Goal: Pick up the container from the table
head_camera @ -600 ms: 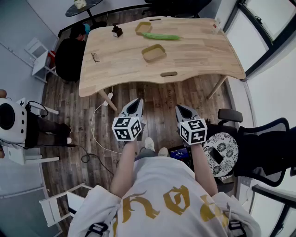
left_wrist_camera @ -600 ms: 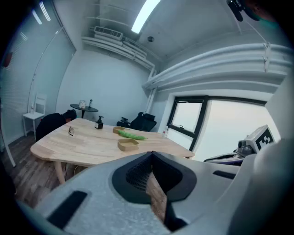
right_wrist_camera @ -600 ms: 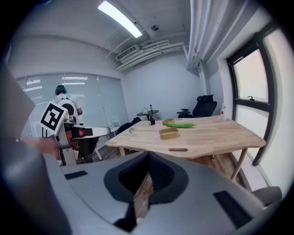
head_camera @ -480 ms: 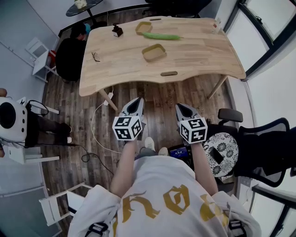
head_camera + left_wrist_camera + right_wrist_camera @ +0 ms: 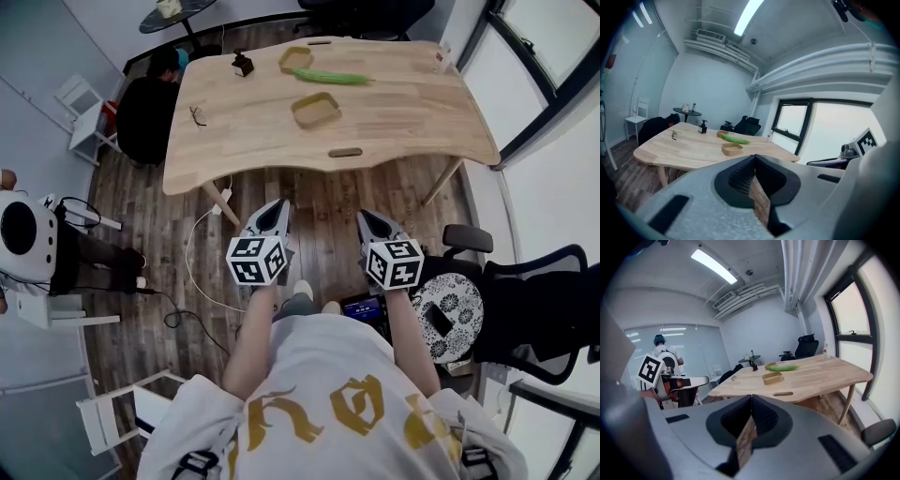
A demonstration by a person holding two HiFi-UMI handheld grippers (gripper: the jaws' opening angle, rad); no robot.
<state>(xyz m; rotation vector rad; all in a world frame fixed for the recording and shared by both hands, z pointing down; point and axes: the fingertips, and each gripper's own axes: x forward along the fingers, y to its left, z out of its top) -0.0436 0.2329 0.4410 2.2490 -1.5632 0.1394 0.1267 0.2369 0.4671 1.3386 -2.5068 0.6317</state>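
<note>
A shallow tan container (image 5: 315, 110) lies near the middle of the wooden table (image 5: 422, 117); it also shows as the container (image 5: 732, 148) and the container (image 5: 772, 377) in the gripper views. A second tan container (image 5: 294, 59) sits at the far edge, with a long green vegetable (image 5: 330, 77) between the two. My left gripper (image 5: 277, 208) and right gripper (image 5: 367, 219) hover over the floor, well short of the table's near edge. Both are shut and empty. In their own views the left gripper (image 5: 754, 157) and right gripper (image 5: 751, 397) point toward the table.
A black pump bottle (image 5: 243, 65) and glasses (image 5: 196, 115) lie on the table's left part. A person in black (image 5: 142, 112) sits at its left end. An office chair (image 5: 530, 300) stands at my right, a cable (image 5: 192, 262) runs over the floor, and white chairs (image 5: 84, 117) stand left.
</note>
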